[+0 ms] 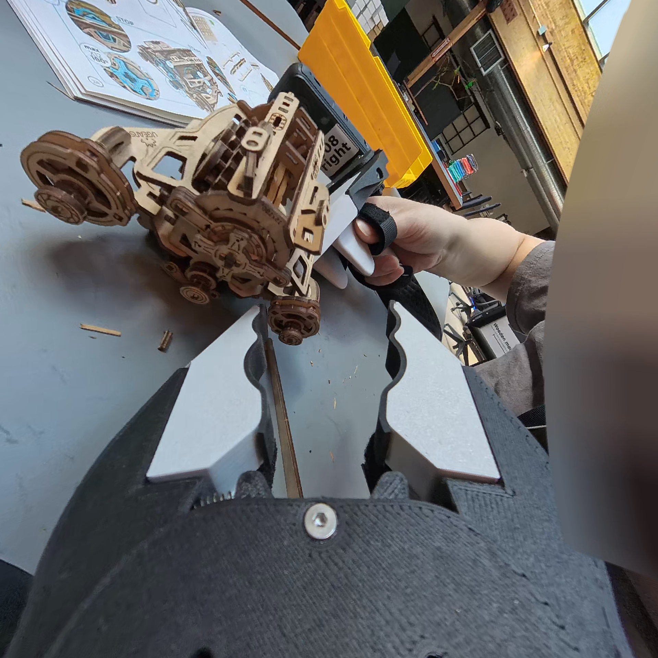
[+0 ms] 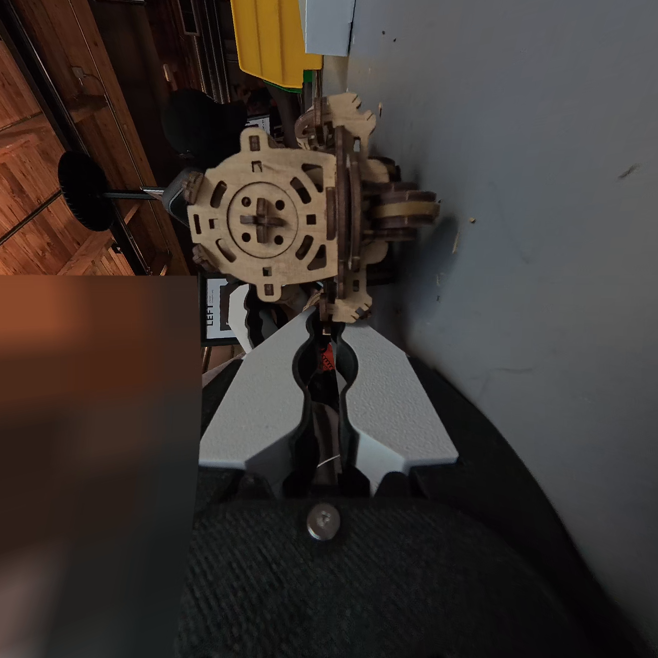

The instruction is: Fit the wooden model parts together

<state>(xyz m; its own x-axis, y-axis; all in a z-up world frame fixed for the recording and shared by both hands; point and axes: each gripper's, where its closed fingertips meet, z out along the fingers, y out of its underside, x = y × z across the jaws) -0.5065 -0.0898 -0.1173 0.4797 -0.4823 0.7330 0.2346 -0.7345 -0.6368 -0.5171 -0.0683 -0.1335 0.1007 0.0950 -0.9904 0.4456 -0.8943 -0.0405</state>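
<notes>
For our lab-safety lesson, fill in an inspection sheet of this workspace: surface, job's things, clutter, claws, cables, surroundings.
Surface: grey table, dusted with wood crumbs.
Job's things: wooden model, tilted; open instruction booklet behind it; thin wooden stick between the left claw's fingers.
Clutter: wood offcuts left of the left claw.
Claws: left claw open, gripping nothing; right claw shut on a thin edge of the wooden model.
Cables: nothing seen.
Surroundings: yellow bin, wooden wall.

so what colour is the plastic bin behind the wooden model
Yellow. The bin shows best in the left wrist view, behind the wooden model.
</notes>
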